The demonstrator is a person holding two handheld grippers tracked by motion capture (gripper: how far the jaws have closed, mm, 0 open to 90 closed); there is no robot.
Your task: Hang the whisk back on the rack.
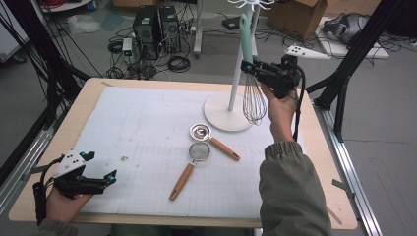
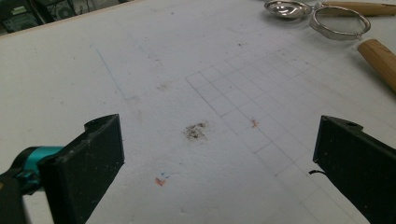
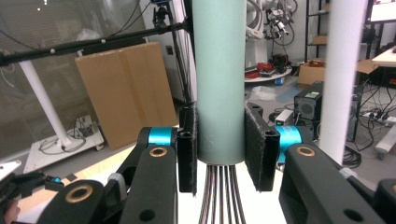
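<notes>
Whisk (image 1: 253, 96) handle sits clamped in your right gripper (image 1: 252, 68) beside the stand (image 1: 235, 81) near the table's far edge, ready for hanging; left gripper (image 1: 111, 178) rests wide open, empty.

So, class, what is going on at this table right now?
A person works with two hand-held grippers. The right gripper is shut on the mint handle of a whisk, holding it upright beside the white stand's pole. The left gripper rests open at the table's near left corner, holding nothing. A small ladle and a strainer, both wooden-handled, lie on the gridded mat.
</notes>
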